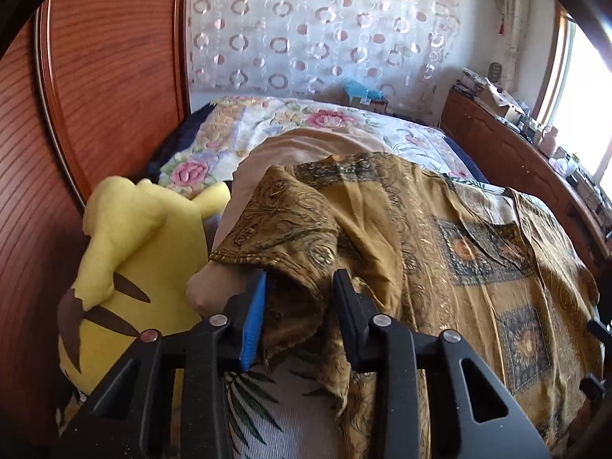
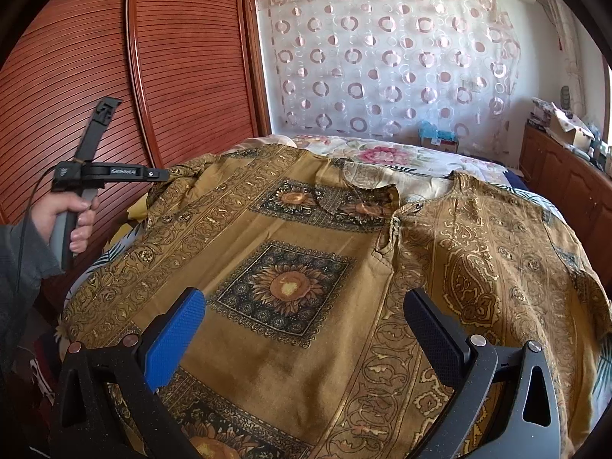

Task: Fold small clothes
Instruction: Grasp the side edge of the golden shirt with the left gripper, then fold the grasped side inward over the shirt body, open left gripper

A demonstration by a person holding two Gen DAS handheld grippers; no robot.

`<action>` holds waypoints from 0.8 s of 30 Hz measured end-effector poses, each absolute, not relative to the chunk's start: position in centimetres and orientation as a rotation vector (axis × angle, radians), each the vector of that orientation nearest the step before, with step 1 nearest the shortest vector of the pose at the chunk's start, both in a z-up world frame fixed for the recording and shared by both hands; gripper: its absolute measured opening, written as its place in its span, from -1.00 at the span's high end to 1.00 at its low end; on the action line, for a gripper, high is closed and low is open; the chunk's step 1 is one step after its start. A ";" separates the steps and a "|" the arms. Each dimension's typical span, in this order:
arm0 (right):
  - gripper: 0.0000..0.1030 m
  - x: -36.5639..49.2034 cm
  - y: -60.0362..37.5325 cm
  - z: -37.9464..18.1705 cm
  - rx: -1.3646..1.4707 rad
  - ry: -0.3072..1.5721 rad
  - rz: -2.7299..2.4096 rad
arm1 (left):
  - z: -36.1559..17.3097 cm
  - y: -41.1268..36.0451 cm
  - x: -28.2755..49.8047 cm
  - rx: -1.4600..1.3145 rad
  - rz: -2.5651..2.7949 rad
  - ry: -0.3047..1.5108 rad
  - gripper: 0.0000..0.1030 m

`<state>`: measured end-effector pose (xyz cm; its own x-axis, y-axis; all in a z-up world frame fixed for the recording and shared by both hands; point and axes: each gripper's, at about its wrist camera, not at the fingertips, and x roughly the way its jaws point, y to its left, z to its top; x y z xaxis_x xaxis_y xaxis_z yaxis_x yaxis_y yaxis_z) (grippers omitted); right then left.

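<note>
Left wrist view: left gripper has a fold of the shirt between its part-closed fingers, beside the yellow plush.
Right wrist view: right gripper gapes wide, holding nothing.
Shirt: mustard, sunflower squares, spread flat on the bed.

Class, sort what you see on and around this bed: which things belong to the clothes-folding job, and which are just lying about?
Part of the job:
- mustard sunflower-print shirt
- left gripper, with the shirt's sleeve between its fingers
- right gripper, open above the shirt

Just lying about:
- yellow Pikachu plush
- floral quilt
- cluttered wooden cabinet
- circle-pattern curtain
</note>
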<state>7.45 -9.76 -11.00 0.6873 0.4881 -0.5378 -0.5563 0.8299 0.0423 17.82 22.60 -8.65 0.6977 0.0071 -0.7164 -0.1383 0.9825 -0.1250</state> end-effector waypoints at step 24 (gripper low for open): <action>-1.00 7.8 -9.5 -11.7 -0.113 0.572 0.553 | -1.6 12.5 20.4 0.045 -0.245 0.774 0.82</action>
<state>7.84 -9.53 -11.68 0.7005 0.4647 -0.5416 -0.5257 0.8493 0.0489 20.36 12.54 -1.65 0.6885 -0.2026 -0.6963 0.2353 0.9707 -0.0498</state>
